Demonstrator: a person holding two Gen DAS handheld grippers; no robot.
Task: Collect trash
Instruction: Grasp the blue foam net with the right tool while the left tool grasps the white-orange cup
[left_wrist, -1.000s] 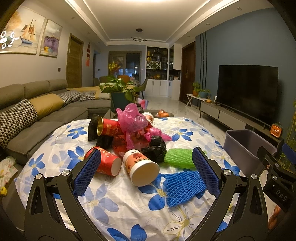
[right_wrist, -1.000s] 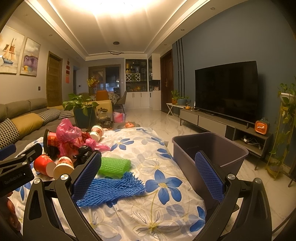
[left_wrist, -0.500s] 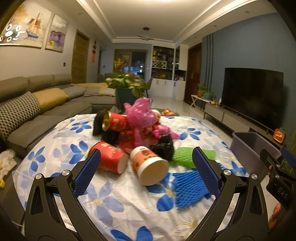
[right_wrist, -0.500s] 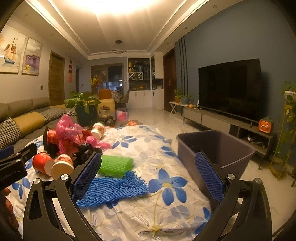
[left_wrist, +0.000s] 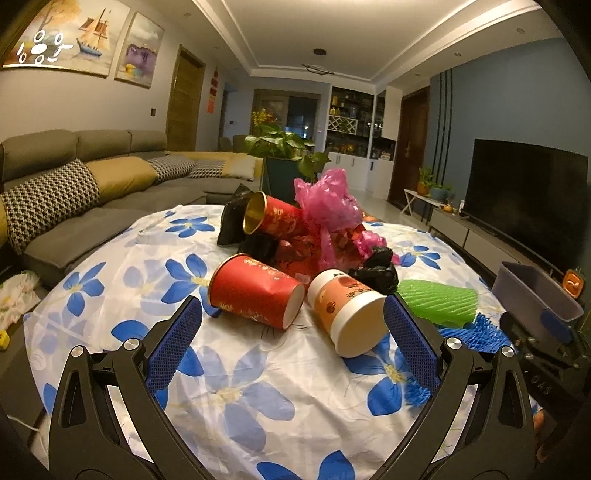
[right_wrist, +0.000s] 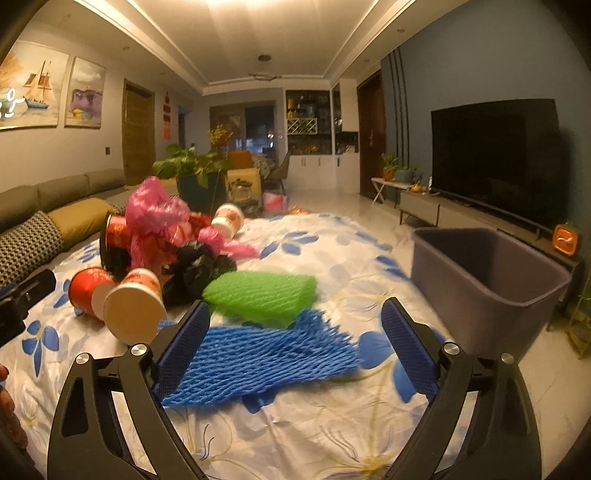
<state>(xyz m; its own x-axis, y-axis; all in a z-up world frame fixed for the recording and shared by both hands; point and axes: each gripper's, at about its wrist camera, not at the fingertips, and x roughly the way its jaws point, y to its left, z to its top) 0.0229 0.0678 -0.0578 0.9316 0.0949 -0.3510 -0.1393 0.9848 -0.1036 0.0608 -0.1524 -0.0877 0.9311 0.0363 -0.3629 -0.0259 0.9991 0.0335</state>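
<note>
Trash lies piled on a table with a blue-flowered cloth (left_wrist: 236, 398). A red paper cup (left_wrist: 255, 295) and an orange-and-white cup (left_wrist: 347, 314) lie on their sides just beyond my open, empty left gripper (left_wrist: 291, 332). Behind them are another red cup (left_wrist: 273, 216), a pink plastic bag (left_wrist: 328, 203) and a black bag (left_wrist: 376, 267). My right gripper (right_wrist: 295, 336) is open and empty, low over a blue foam net (right_wrist: 258, 362). A green foam net (right_wrist: 262, 293) lies just beyond it. A grey bin (right_wrist: 487, 280) stands at the table's right edge.
A grey sofa (left_wrist: 74, 184) with cushions runs along the left. A potted plant (left_wrist: 284, 155) stands behind the table. A TV (right_wrist: 495, 155) on a low cabinet lines the right wall. A small orange clock (right_wrist: 565, 240) sits behind the bin.
Both grippers have moved forward and lower towards the table. The cups now lie closer to the left gripper, and the blue net now sits between the right gripper's fingers.
</note>
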